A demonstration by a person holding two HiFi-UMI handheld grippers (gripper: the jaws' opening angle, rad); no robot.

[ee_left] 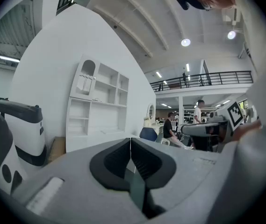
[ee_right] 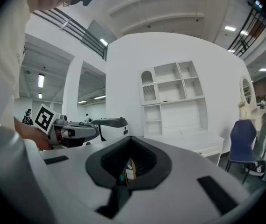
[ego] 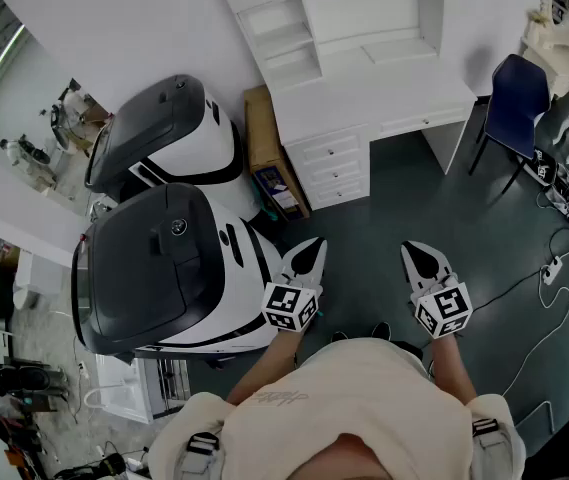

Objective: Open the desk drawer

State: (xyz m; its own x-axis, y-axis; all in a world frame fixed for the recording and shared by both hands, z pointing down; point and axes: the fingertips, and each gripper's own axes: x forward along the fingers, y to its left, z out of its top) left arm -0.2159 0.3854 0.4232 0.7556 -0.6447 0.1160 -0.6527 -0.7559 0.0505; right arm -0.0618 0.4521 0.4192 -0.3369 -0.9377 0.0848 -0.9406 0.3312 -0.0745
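A white desk (ego: 394, 93) with a shelf hutch stands against the far wall, and its stack of three drawers (ego: 332, 168) sits closed at its left end. Both grippers hover over the dark floor well short of the desk and point toward it. My left gripper (ego: 310, 252) is shut with nothing in it; in the left gripper view its jaws meet in a thin line (ee_left: 131, 143) and the desk (ee_left: 97, 127) lies far ahead. My right gripper (ego: 420, 255) also looks shut and empty (ee_right: 130, 146); the desk (ee_right: 189, 136) stands beyond it.
Two large white and dark grey machines (ego: 164, 268) (ego: 164, 133) stand to the left of the grippers. A flat cardboard box (ego: 269, 153) leans beside the drawers. A blue chair (ego: 516, 96) stands right of the desk. Cables and a power strip (ego: 554, 266) lie on the floor at right.
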